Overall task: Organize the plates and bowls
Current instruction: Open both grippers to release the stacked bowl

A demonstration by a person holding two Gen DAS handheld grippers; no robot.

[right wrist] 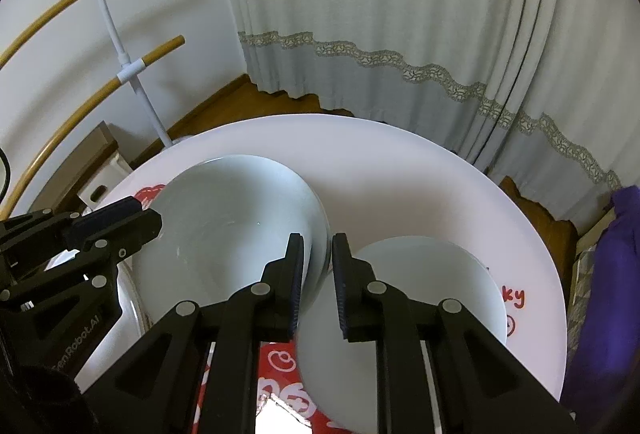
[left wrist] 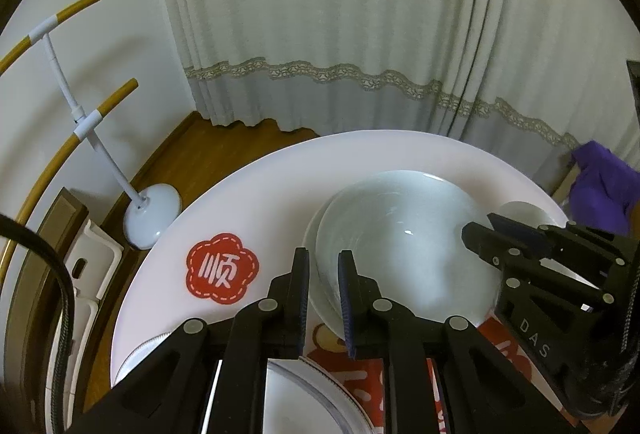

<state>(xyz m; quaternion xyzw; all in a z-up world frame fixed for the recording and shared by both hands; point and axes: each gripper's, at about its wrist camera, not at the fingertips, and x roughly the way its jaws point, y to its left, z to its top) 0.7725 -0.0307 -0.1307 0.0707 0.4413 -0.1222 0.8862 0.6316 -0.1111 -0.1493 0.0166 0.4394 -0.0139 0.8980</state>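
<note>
Gripping opposite rims of a pale bowl (left wrist: 404, 238), the left gripper (left wrist: 323, 298) and right gripper (right wrist: 316, 282) each pinched it narrowly, probably to lift it level above the round white table (left wrist: 248, 194), beside a second bowl (right wrist: 420, 298).

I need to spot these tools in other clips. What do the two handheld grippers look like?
Both are matte black plastic with silver rivets at the linkage joints. Each has two flat fingers lined with ribbed dark-blue pads. The left gripper carries white "Robot.AI" lettering; the right gripper reads "DAS". A black cable runs beside the left one.
</note>
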